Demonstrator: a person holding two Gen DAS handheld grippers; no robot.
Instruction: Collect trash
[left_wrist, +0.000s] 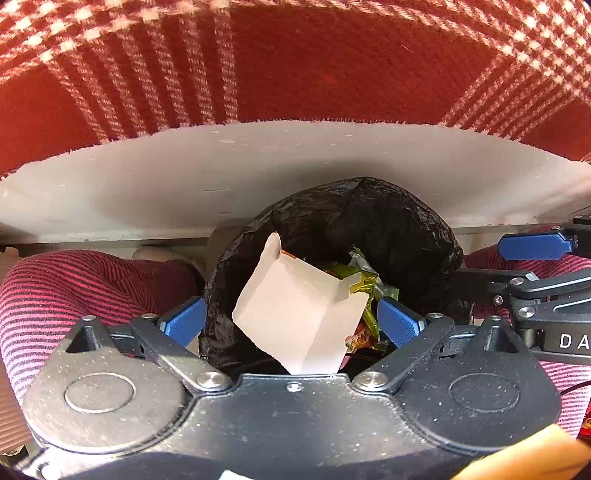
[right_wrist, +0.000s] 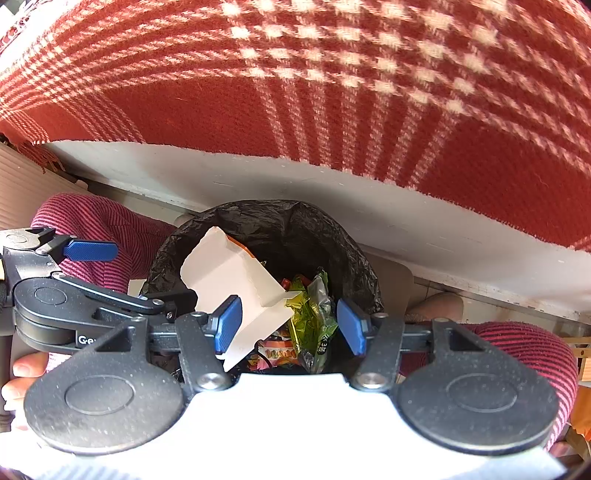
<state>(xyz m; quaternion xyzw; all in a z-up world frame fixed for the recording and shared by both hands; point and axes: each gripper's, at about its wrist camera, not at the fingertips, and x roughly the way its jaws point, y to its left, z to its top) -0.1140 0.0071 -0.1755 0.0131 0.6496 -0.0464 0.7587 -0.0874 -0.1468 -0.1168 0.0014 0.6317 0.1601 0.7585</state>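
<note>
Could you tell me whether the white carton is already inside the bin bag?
Inside: the white carton lies tilted within the black bin bag, on the wrappers; neither gripper holds it.

1. In the left wrist view the bin bag (left_wrist: 369, 221) sits at centre, its mouth open upward, with the table edge (left_wrist: 258, 166) at 12 o'clock from it.
2. The cloth (left_wrist: 295, 55) lies on the table, beyond that edge.
3. A flattened carton (left_wrist: 295, 314) stands tilted in the bag, toward 9 o'clock; wrappers (left_wrist: 365, 291) lie beside it at 3 o'clock (touching it).
4. The person's 2 knees flank the bag: one knee (left_wrist: 74, 288) at 9 o'clock, the other at 3.
5. The left gripper (left_wrist: 291, 325) hangs above the bag's mouth, the right gripper (right_wrist: 291, 325) beside it at 3 o'clock.
</note>
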